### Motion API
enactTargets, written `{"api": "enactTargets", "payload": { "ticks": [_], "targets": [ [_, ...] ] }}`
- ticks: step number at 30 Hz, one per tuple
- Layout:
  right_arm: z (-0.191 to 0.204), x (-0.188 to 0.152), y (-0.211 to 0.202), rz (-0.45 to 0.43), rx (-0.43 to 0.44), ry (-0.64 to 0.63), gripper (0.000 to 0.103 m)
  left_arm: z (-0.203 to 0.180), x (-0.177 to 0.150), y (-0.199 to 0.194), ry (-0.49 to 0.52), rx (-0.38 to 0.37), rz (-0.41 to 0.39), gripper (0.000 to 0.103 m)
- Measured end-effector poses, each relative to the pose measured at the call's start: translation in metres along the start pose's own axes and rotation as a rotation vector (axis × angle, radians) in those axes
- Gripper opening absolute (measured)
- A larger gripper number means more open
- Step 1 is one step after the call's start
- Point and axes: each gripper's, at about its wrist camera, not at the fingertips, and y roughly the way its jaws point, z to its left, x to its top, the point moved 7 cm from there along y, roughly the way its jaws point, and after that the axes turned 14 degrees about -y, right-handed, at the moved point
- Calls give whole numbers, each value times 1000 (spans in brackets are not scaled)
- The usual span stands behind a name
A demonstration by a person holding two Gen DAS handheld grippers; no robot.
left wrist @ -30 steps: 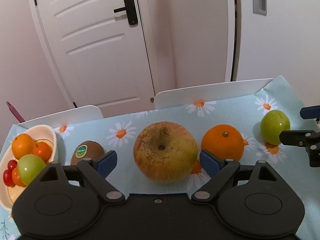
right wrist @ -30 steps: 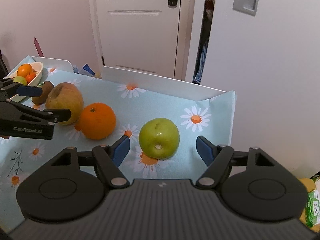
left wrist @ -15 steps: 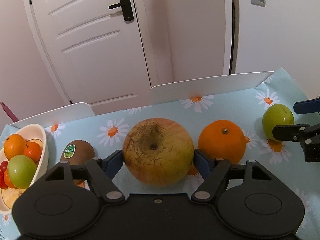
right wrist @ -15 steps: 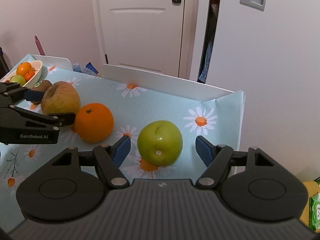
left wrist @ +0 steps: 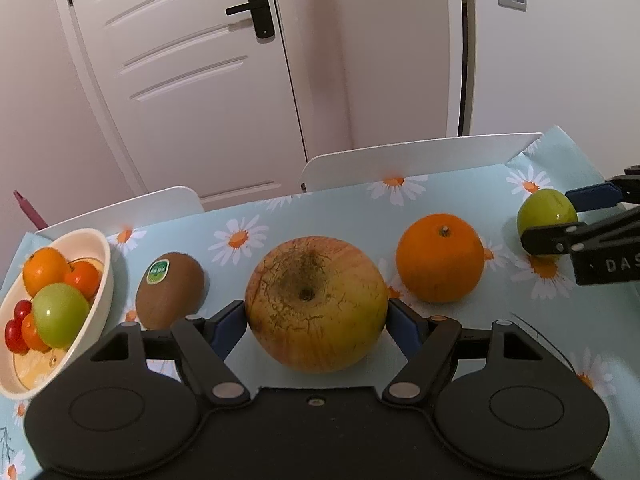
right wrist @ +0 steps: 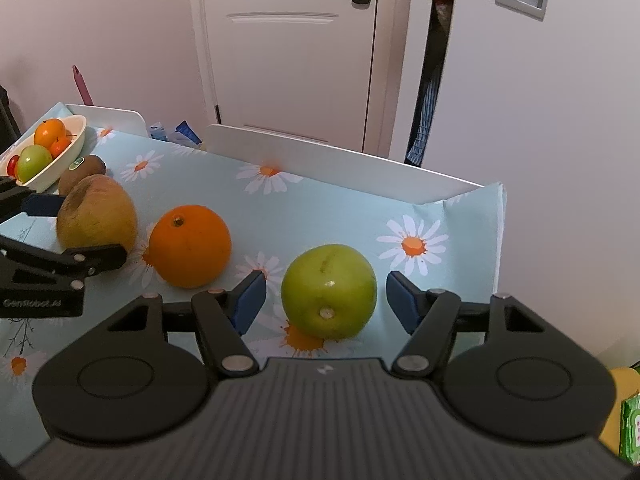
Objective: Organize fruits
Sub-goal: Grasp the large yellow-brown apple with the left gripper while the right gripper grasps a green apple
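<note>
A big yellow-brown apple [left wrist: 316,304] rests on the daisy tablecloth [left wrist: 328,216], and my left gripper [left wrist: 314,320] is shut on it, both blue pads [left wrist: 228,326] against its sides. A green apple [right wrist: 328,290] lies between the fingers of my right gripper [right wrist: 324,292]. Those jaws are closing, with a small gap still showing on each side of the fruit. An orange [left wrist: 440,258] sits between the two apples. A kiwi [left wrist: 170,290] with a green sticker lies left of the big apple. The cream bowl [left wrist: 102,252] at far left holds an orange, a green apple and small red fruits.
White chair backs [left wrist: 416,158] stand against the table's far edge, with a white door [left wrist: 192,80] behind them. The table's right edge [right wrist: 498,240] drops off just beyond the green apple. Green and yellow packets [right wrist: 628,416] lie low at the right.
The left jaws closed from wide apart onto the big apple. The right jaws narrowed around the green apple and both views moved slightly closer to the fruit.
</note>
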Motion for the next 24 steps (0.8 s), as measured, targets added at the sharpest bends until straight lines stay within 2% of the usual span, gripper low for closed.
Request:
{"api": "enactTargets", "payload": {
  "ticks": [5, 7, 15, 24],
  "targets": [
    [0, -1, 2, 10, -6, -2, 77, 3, -6, -7, -12, 3, -2, 79],
    [-1, -2, 4, 15, -4, 2, 68, 4, -8, -10, -17, 4, -4, 79],
    [3, 0, -4, 4, 6, 0, 68, 10, -12, -28, -41, 7, -33, 79],
    [31, 20, -38, -37, 48, -43, 68, 27, -6, -65, -104, 25, -70, 79]
  ]
}}
